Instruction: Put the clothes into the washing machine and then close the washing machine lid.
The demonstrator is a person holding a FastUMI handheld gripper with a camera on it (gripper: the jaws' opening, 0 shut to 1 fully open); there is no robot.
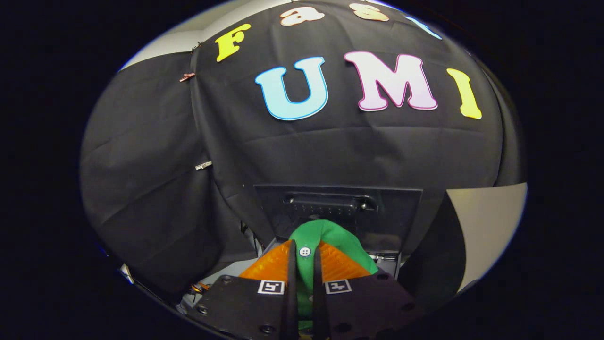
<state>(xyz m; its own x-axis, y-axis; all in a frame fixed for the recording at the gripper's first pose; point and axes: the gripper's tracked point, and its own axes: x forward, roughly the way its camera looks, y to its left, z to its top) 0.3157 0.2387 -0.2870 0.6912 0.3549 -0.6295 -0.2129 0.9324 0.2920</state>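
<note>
Green garment [309, 245] pinched between hand-held gripper [305, 257] fingers, bulging ahead

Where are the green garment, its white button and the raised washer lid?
green garment [330, 238]: gripper view, bunched top above the fingers.
white button [305, 251]: gripper view, its face, between the fingertips.
washer lid [396, 212]: gripper view, dark inner panel beyond the garment.

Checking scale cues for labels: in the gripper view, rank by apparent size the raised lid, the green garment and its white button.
1. Raised lid
2. Green garment, pinched between the jaws, enlarged by nearness
3. White button
</note>
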